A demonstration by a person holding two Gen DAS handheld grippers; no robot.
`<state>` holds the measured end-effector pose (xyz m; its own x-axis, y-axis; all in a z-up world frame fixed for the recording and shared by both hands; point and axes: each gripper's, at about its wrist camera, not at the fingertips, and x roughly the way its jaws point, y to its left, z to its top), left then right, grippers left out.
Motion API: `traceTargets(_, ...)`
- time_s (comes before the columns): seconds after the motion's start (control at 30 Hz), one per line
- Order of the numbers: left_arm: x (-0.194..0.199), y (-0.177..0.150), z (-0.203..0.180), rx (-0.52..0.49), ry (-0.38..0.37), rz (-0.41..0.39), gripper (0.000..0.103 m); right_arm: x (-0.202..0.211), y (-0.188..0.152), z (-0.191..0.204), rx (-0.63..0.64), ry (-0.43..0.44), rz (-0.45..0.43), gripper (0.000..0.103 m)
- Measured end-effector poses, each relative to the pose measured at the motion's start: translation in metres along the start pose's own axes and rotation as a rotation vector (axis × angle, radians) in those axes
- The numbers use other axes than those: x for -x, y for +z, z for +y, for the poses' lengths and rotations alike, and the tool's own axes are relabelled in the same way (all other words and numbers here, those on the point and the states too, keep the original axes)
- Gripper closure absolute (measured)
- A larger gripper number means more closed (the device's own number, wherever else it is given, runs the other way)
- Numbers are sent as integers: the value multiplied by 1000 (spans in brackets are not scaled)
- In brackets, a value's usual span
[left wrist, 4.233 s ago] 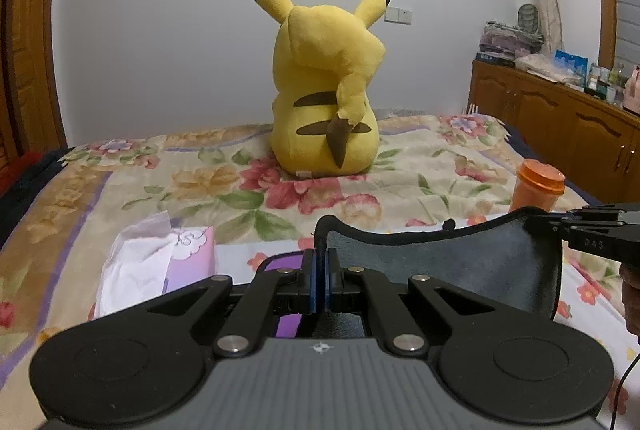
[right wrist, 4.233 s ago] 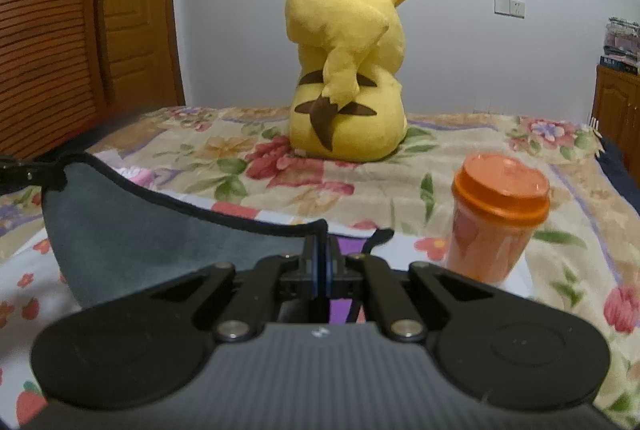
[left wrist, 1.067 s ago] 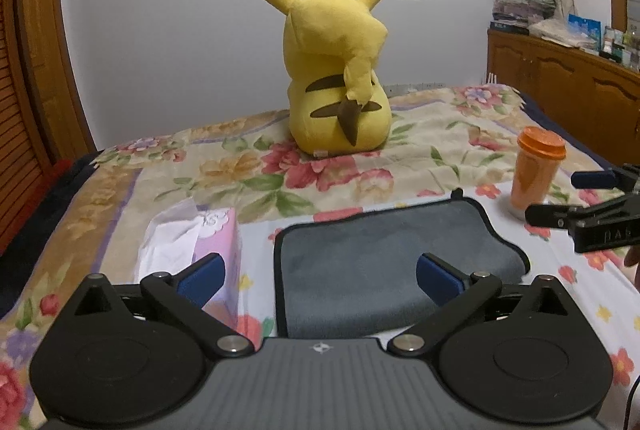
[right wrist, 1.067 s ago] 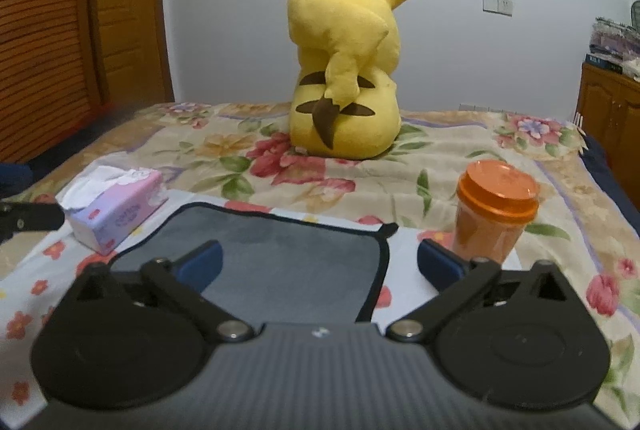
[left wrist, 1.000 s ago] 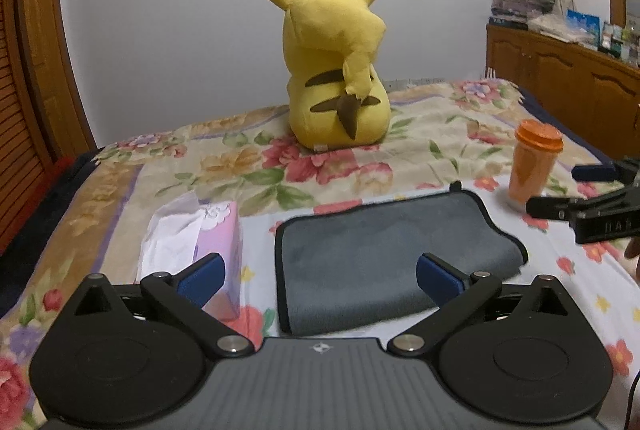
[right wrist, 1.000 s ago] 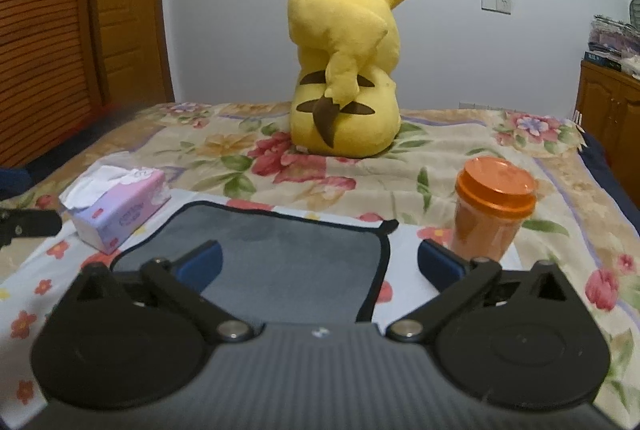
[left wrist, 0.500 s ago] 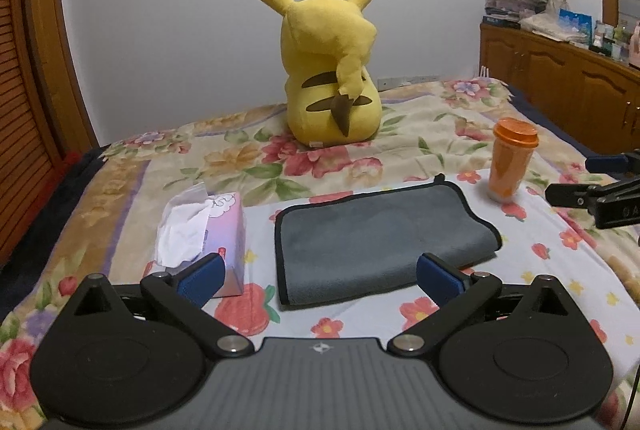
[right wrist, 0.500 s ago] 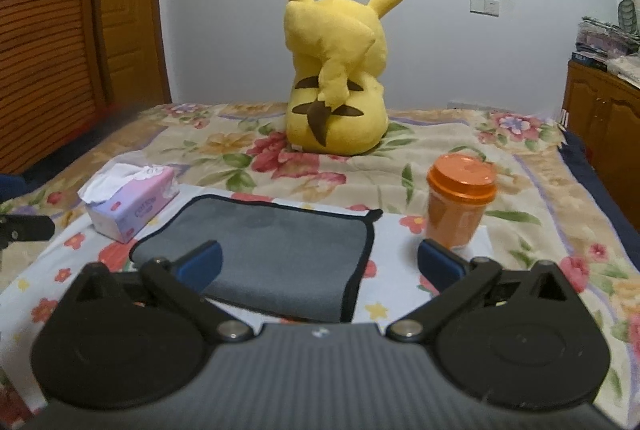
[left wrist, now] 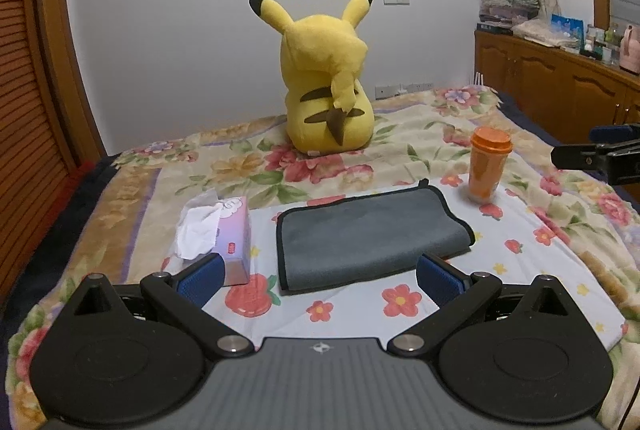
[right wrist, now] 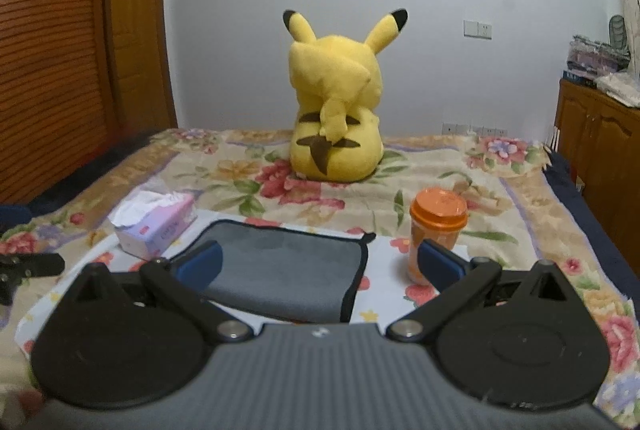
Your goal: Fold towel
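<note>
1. The grey towel is seen folded on the bed, between the tissue box and the orange cup; nothing is held.
2. The left gripper and right gripper are both held above the bed with jaws spread wide.
3. If another fold is attempted, the cup, judged top-heavy on soft bedding, could be tipped by a dragged towel corner.
4. The tissue box crowds the left edge; the plush toy sits well apart.

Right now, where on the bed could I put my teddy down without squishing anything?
In front of the towel, the near strip of sheet lies bare. Another bare patch sits right of the towel, below the cup. The blanket between the plush and towel is free too. It is crowded between the tissue box and towel.
</note>
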<state>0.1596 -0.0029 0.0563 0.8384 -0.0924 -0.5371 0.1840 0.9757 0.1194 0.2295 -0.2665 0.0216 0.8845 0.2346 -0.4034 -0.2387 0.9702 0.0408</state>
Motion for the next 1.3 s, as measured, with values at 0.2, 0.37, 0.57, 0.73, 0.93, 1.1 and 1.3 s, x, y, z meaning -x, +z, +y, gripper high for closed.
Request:
traceTargets(0.2, 36, 6, -1, 5, 21, -25, 0, 30, 10, 9, 20, 7, -26, 0)
traceTargets(0.37, 65, 11, 0, 17, 35, -45, 0, 54, 13, 18, 40, 14, -41, 0)
traceTargets(0.57, 90, 6, -6, 14, 51, -31, 0, 77, 7, 29, 35, 35, -39, 0)
traceTargets(0.73, 103, -10, -13, 19, 36, -23, 0, 93, -5, 43, 57, 56, -33, 0)
traceTargets(0.93, 110, -35, -18, 31, 24, 4, 0, 102, -28, 54, 37, 82, -6, 0)
traceTargets(1.1, 111, -50, -19, 44, 28, 31, 0, 105, -45, 60, 18, 84, 18, 0)
traceTargets(1.3, 104, -69, -23, 57, 23, 57, 0, 104, -65, 60, -18, 63, 38, 0)
